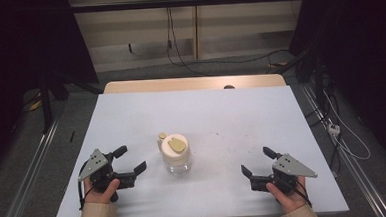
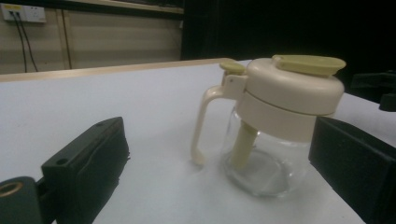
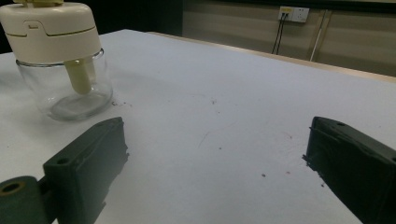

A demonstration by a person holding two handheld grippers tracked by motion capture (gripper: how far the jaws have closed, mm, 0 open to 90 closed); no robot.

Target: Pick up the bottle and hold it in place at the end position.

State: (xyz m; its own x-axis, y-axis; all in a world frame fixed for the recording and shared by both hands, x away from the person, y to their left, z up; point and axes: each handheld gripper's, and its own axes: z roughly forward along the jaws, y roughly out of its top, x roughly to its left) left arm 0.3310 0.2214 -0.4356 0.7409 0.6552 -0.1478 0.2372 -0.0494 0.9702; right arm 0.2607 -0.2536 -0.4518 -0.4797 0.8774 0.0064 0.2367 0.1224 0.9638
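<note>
– Where's the jar (image 1: 176, 155)?

– Near the middle of the white table (image 1: 221, 112), upright, cream lid on; its handle points far, mostly hidden from above.

– And the grippers?

– Left gripper (image 1: 131, 161) just left of it, jaws wide, holding nothing. Right gripper (image 1: 258, 161) well off to the right, equally open and empty.
</note>
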